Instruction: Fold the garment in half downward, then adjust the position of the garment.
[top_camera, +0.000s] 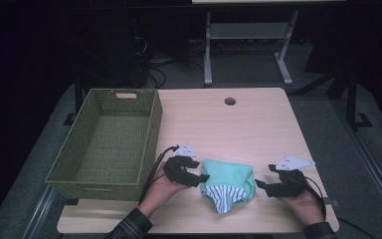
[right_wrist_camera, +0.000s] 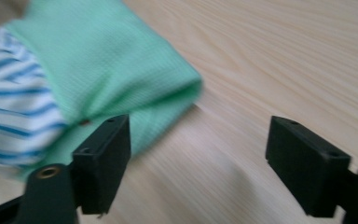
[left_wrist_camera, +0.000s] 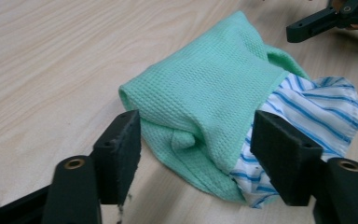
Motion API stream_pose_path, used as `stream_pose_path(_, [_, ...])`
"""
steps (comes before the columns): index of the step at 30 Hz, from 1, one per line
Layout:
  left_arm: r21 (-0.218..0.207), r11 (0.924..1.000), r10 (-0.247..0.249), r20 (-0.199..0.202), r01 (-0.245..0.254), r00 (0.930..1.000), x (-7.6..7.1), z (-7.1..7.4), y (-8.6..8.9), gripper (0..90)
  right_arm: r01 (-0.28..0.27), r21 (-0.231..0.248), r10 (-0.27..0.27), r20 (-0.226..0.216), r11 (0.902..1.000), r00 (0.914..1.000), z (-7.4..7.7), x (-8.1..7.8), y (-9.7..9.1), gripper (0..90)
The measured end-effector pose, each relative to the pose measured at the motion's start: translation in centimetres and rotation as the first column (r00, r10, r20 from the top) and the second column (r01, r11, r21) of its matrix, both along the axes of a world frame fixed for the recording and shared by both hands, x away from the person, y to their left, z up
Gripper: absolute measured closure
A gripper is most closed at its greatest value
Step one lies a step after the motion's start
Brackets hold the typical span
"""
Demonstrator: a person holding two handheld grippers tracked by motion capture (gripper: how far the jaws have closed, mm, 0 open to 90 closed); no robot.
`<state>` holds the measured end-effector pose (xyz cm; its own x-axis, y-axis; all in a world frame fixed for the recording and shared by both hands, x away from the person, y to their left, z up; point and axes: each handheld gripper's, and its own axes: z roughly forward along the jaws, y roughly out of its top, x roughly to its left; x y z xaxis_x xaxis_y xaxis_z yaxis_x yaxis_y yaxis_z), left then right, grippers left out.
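A mint-green waffle cloth (top_camera: 227,174) lies bunched near the table's front edge, with a blue-striped white cloth (top_camera: 224,195) tucked under its near side. My left gripper (top_camera: 204,178) is open at the bundle's left edge; in the left gripper view (left_wrist_camera: 196,154) the green cloth (left_wrist_camera: 214,88) and striped cloth (left_wrist_camera: 317,107) sit between its spread jaws. My right gripper (top_camera: 258,185) is open just right of the bundle; in the right gripper view (right_wrist_camera: 198,158) the green cloth (right_wrist_camera: 107,70) lies ahead by the left jaw, and bare table shows between the jaws.
A green woven basket (top_camera: 151,132) stands on the left half of the wooden table (top_camera: 238,124). A round cable hole (top_camera: 230,101) sits near the far edge. A desk frame (top_camera: 248,35) stands on the floor beyond.
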<state>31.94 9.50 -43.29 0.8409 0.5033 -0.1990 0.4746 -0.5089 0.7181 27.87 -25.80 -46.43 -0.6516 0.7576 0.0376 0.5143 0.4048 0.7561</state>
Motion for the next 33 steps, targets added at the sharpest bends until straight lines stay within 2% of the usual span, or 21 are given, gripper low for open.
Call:
stream_pose_path(4, [0.014,0.9999,0.002,0.007,-0.002,1.0000,0.1,-0.1,0.1,28.0,0.073,-0.017,-0.073,-0.016,0.9972,0.9972,-0.9,0.0,-1.6,13.4])
stream_pose_path(7, [0.022,0.9997,0.009,0.006,-0.009,0.9999,0.2,-0.4,0.2,25.4,0.123,-0.043,-0.124,-0.021,0.9915,0.9920,-1.5,-0.2,-2.5,13.4])
stream_pose_path(12, [0.039,0.9990,0.020,0.000,-0.020,0.9998,0.6,-0.9,-0.1,20.0,0.153,-0.046,-0.154,-0.021,0.9871,0.9878,-1.8,-0.5,-3.0,11.8])
stream_pose_path(15, [0.054,0.9984,0.018,0.000,-0.018,0.9998,0.8,-1.1,-0.3,18.1,0.151,-0.041,-0.152,-0.032,0.9877,0.9878,-1.8,-0.4,-3.1,10.8])
stream_pose_path(18, [0.050,0.9984,0.027,-0.005,-0.027,0.9996,0.9,-1.4,-0.7,16.5,0.148,-0.042,-0.149,-0.034,0.9881,0.9882,-1.8,-0.3,-3.1,10.1])
stream_pose_path(20, [0.066,0.9976,0.022,-0.005,-0.021,0.9998,1.1,-1.6,-0.9,15.7,0.148,-0.042,-0.150,-0.036,0.9880,0.9881,-1.8,-0.3,-3.1,10.0])
stream_pose_path(23, [0.061,0.9974,0.039,-0.014,-0.038,0.9991,1.2,-2.1,-1.5,14.4,0.148,-0.042,-0.150,-0.037,0.9881,0.9880,-1.8,-0.3,-3.1,9.9])
stream_pose_path(24, [0.081,0.9963,0.029,-0.009,-0.029,0.9995,1.4,-2.3,-1.6,13.9,0.148,-0.042,-0.150,-0.038,0.9880,0.9880,-1.8,-0.3,-3.1,9.9])
stream_pose_path(30, [0.098,0.9944,0.042,-0.023,-0.039,0.9989,1.8,-3.3,-2.3,13.2,0.148,-0.042,-0.149,-0.037,0.9882,0.9881,-1.8,-0.3,-3.0,9.9])
stream_pose_path(31, [0.113,0.9931,0.033,-0.020,-0.031,0.9992,1.9,-3.3,-2.3,13.3,0.147,-0.042,-0.149,-0.037,0.9882,0.9882,-1.8,-0.3,-3.0,9.9])
stream_pose_path(32, [0.103,0.9937,0.045,-0.010,-0.043,0.9990,1.8,-3.4,-2.4,13.2,0.147,-0.042,-0.149,-0.036,0.9883,0.9882,-1.8,-0.3,-3.0,9.9])
stream_pose_path(33, [0.128,0.9913,0.031,0.004,-0.031,0.9995,1.9,-3.4,-2.4,13.3,0.147,-0.042,-0.148,-0.036,0.9883,0.9883,-1.8,-0.3,-3.0,9.9])
